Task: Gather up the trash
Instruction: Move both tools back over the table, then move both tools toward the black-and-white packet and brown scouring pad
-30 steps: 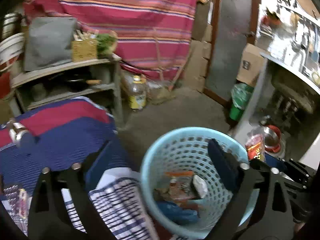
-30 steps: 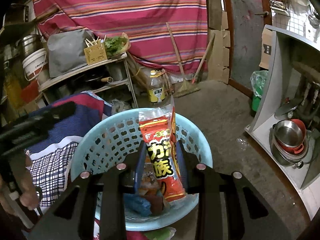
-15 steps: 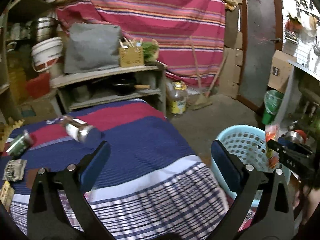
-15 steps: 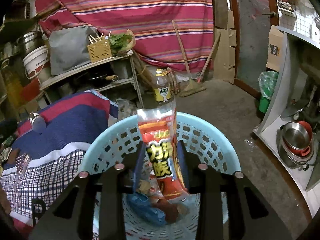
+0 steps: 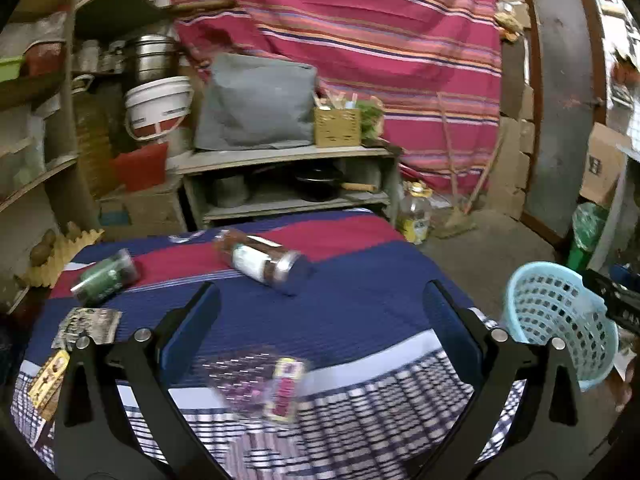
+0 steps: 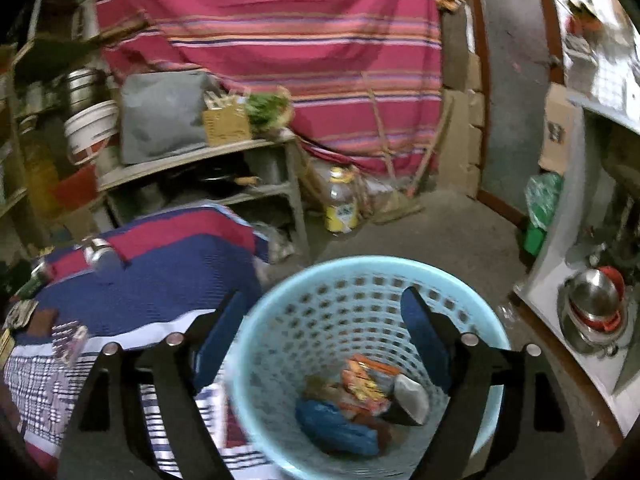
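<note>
Red snack packet [image 6: 366, 378] gone from right gripper [image 6: 326, 344] since a second ago; now lies inside light-blue perforated plastic basket [image 6: 320, 276], long axis tilted, beside blue bag [image 6: 336, 426]. Right jaws opening, nothing between pads. Left gripper [image 5: 320, 320] swung from basket to table, jaws spread wide, empty. On blue-red striped cloth [image 5: 360, 300]: clear wrapper [image 5: 272, 384] at near edge; brown jar [image 5: 262, 260] on side, cap toward basket; green bottle [image 5: 106, 276] at far-left corner.

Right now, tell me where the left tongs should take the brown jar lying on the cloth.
Grip the brown jar across its labelled middle, coming down from above, with the left tongs astride its long sides. It lies on its side, slanted, and may roll.
</note>
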`<action>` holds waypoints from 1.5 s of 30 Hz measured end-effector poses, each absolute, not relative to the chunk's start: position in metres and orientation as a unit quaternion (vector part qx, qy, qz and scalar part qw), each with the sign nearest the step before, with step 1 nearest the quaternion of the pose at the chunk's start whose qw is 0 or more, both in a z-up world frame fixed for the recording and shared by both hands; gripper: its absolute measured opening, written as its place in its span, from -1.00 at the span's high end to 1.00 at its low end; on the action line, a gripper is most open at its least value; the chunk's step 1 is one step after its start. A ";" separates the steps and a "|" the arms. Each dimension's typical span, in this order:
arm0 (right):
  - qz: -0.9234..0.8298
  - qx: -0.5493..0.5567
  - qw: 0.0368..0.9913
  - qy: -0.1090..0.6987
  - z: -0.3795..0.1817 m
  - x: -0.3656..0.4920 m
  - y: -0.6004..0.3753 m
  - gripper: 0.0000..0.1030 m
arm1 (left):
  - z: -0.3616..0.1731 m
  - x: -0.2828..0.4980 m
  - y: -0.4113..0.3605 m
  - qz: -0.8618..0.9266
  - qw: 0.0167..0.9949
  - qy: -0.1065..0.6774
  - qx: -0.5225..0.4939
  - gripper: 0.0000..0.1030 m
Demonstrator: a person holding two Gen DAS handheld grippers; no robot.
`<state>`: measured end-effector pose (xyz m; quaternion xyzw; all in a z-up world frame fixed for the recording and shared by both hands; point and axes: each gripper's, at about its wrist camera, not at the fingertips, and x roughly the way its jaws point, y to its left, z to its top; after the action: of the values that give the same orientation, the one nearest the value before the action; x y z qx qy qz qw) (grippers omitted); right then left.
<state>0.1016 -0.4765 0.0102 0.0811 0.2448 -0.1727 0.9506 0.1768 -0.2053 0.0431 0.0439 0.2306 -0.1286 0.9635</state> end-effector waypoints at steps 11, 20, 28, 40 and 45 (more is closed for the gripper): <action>-0.107 0.038 0.967 0.229 0.031 0.133 -0.373 -0.71 | 0.056 0.190 -0.115 -0.063 0.973 0.220 0.012 -0.89; -0.048 0.015 0.969 0.241 0.026 0.174 -0.289 -0.71 | 0.055 0.212 -0.033 -0.006 0.973 0.229 -0.006 -0.89; 0.005 0.002 0.968 0.251 0.019 0.215 -0.214 -0.71 | 0.045 0.231 0.033 0.040 0.968 0.246 -0.015 -0.89; 0.041 0.002 0.962 0.271 0.002 0.250 -0.161 -0.71 | 0.020 0.251 0.092 0.084 0.954 0.285 -0.029 -0.89; 0.040 0.003 0.958 0.283 -0.007 0.252 -0.164 -0.71 | 0.013 0.256 0.098 0.092 0.950 0.297 -0.030 -0.89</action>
<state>0.2515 -0.1641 -0.0069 0.0034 0.2830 0.0396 0.9583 0.2556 0.0982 0.0131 -0.0300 0.2971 0.0917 0.9500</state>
